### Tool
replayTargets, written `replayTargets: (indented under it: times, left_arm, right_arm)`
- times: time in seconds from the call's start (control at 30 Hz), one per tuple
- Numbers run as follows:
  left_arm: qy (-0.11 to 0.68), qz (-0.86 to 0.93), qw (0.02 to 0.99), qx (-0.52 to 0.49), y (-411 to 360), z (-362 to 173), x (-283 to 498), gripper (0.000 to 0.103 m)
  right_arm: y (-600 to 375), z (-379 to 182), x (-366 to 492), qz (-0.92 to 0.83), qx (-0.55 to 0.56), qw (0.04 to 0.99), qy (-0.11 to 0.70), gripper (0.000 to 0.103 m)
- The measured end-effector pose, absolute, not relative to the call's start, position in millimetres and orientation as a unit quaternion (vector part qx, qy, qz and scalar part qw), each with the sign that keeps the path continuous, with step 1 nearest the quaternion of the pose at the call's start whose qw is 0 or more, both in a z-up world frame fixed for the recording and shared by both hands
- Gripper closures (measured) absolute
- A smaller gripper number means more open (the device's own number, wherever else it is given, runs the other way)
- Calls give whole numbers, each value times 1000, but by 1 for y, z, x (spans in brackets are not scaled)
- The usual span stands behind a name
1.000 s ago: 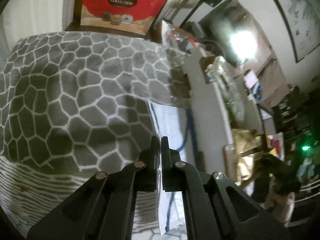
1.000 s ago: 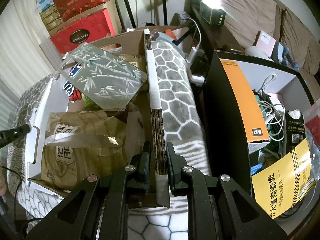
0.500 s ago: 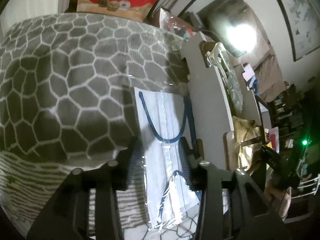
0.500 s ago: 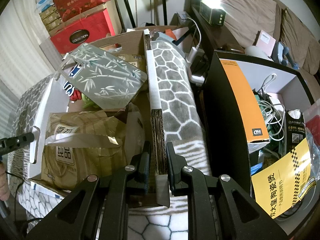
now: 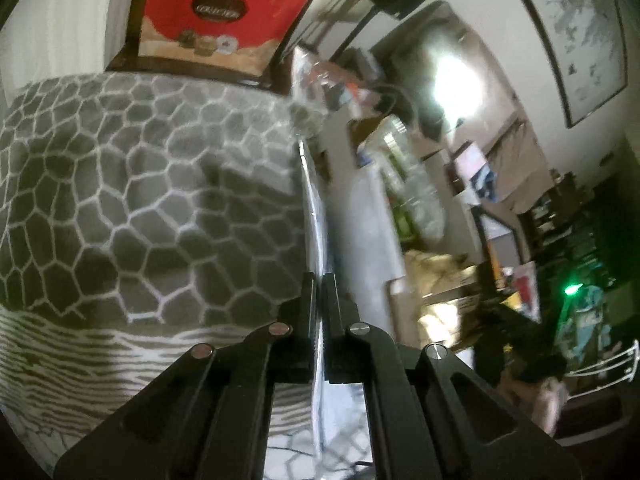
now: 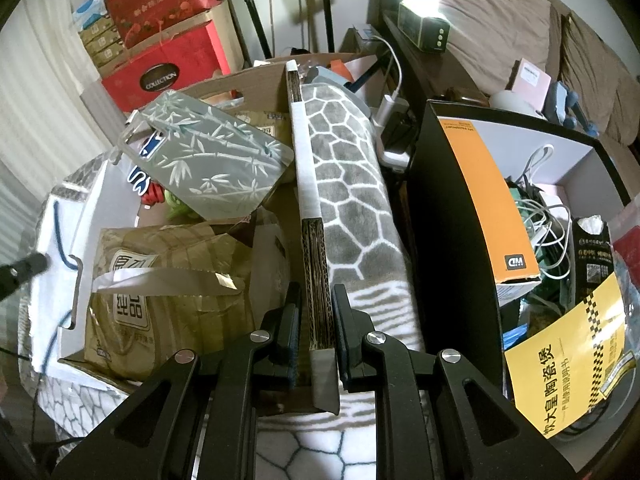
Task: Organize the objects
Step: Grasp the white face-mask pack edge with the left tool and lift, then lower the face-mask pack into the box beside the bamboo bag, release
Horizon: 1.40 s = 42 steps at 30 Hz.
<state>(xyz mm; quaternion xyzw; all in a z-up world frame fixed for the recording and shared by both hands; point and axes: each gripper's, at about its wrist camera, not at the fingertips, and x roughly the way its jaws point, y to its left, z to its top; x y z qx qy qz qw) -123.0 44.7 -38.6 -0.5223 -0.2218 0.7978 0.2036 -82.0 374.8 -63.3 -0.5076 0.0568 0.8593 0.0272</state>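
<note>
My left gripper (image 5: 319,280) is shut on a clear plastic packet of face masks (image 5: 316,216), held edge-on above the grey patterned blanket (image 5: 140,184). The packet with its blue loops also shows at the far left of the right wrist view (image 6: 56,216), next to the left gripper's tip (image 6: 24,270). My right gripper (image 6: 317,296) is shut on the thick corrugated wall (image 6: 314,264) of the open cardboard box (image 6: 256,92). The box holds a brown paper bag (image 6: 160,280) and a bamboo-print pouch (image 6: 208,160).
A black storage cube (image 6: 448,220) with an orange box (image 6: 488,196), cables and a yellow packet (image 6: 568,376) stands right of the blanket strip (image 6: 352,184). Red gift boxes (image 6: 160,60) are stacked behind the cardboard box. A bright lamp (image 6: 424,20) sits at the back.
My left gripper had opened over the mask packet lying flat; it has now shut on it and lifted it edge-on. My right gripper has kept its hold on the box wall.
</note>
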Motion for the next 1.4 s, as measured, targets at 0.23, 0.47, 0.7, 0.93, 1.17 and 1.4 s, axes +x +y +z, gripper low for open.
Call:
replayTargets:
  times: [0.23, 0.47, 0.7, 0.93, 1.17, 1.4]
  left_arm:
    - [-209, 805, 226, -507, 79, -1, -145, 101]
    - [-183, 798, 236, -523, 134, 4, -166, 101]
    - [-161, 799, 226, -534, 180, 0, -191, 101]
    - [-170, 789, 224, -546, 204, -12, -206, 101]
    - [-192, 774, 248, -550, 216, -11, -213, 88]
    - [-217, 770, 268, -536, 185, 3, -208, 68]
  right_arm:
    - [376, -63, -82, 860, -507, 26, 60, 87]
    - [376, -63, -83, 859, -507, 26, 60, 87]
    - [375, -64, -83, 859, -508, 25, 55, 87]
    - [374, -64, -83, 859, -508, 25, 59, 87]
    - [374, -64, -83, 859, -508, 24, 61, 87]
    - [372, -64, -83, 859, -507, 23, 63, 87]
